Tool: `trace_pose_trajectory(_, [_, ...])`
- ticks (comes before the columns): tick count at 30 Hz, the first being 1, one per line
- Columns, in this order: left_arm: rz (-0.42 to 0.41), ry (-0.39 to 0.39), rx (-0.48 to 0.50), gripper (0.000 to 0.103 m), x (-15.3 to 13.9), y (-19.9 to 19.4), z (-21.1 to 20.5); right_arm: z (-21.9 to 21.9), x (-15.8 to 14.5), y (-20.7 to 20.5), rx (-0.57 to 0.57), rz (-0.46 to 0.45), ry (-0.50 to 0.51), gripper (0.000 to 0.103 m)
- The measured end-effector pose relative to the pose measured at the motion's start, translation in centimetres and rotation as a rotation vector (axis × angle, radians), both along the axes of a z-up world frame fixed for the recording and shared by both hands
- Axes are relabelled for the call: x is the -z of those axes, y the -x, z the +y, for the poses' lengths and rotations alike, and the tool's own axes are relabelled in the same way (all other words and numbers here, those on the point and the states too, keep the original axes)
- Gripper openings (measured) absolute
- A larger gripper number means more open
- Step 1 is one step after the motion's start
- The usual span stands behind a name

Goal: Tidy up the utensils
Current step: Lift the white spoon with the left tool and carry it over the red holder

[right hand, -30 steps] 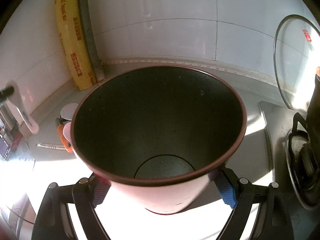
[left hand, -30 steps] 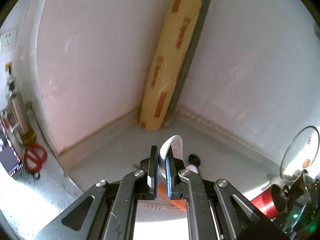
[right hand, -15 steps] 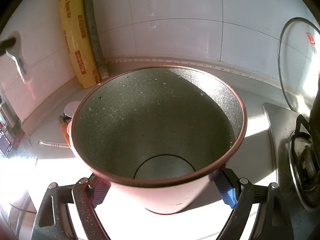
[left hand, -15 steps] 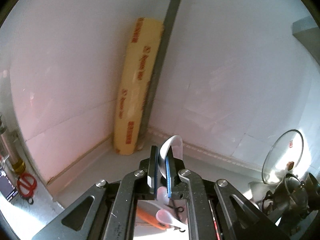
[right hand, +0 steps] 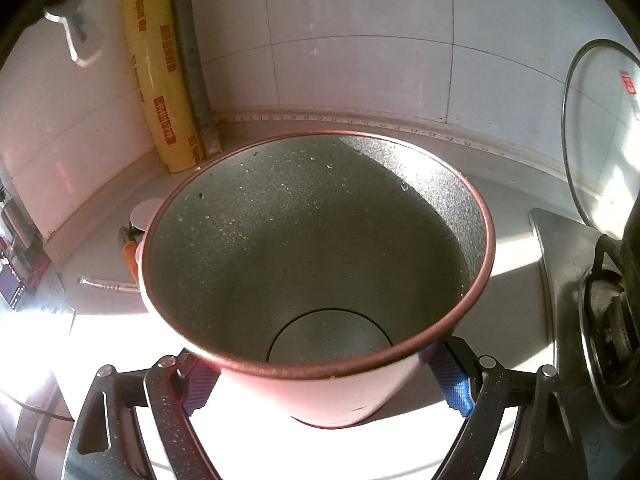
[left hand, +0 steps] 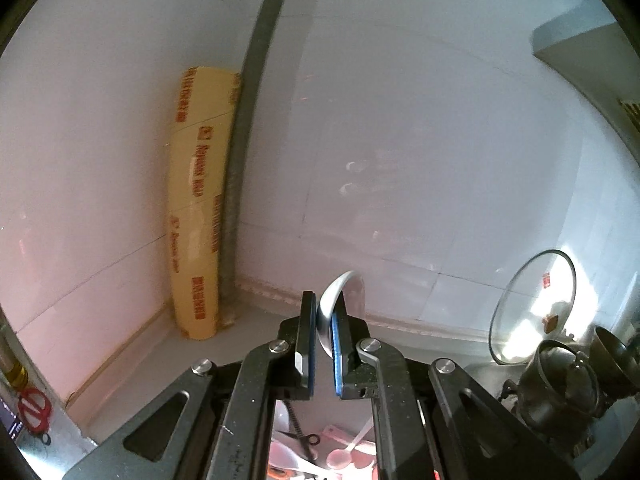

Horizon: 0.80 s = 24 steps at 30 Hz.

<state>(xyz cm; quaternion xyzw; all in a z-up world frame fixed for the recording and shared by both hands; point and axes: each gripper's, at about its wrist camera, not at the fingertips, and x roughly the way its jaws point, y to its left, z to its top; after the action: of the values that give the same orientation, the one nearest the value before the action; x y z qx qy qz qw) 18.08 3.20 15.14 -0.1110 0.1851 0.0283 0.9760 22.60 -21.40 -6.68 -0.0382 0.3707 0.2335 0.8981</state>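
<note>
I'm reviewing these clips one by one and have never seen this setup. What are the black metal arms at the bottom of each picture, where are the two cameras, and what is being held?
There is no robot here: a person holds a two-finger gripper in each hand, and a fisheye camera on each gripper looks forward along its fingers. The black arms are those fingers.

The left gripper is shut on a white spoon, held up in front of the tiled wall corner. The same spoon shows at the top left of the right wrist view.

The right gripper is shut on a red container, gripping it from both sides; its speckled dark inside looks empty and stands on the counter.

Around them: a yellow roll of wrap leaning in the corner, a glass lid against the wall, a gas stove, and more utensils lying below the left gripper.
</note>
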Motion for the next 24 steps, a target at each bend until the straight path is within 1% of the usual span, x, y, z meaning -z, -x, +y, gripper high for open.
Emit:
trace_pose_trajectory(7, [-0.015, -0.029, 0.079, 0.006, -0.9, -0.6, -2.8, 0.1, 0.0, 0.1, -0.011, 0.0, 0.009, 0.091])
trace_pose_trajectory(11, [-0.002, -0.047, 0.116, 0.006, -0.4, -1.1, -4.4, 0.0, 0.0, 0.1, -0.014, 0.0, 0.011, 0.091])
trace_pose_trajectory(14, [0.021, -0.052, 0.143, 0.006, 0.6, -1.7, -5.6, 0.0, 0.0, 0.1, -0.017, 0.0, 0.013, 0.091])
trace_pose_trajectory(17, [0.039, -0.074, 0.156, 0.006, 1.6, -2.1, -6.6, 0.2, 0.0, 0.1, -0.017, -0.001, 0.016, 0.091])
trace_pose_trajectory(24, [0.105, -0.094, 0.198, 0.006, 4.8, -2.6, -8.5, 0.3, 0.0, 0.1, -0.017, -0.002, 0.018, 0.091])
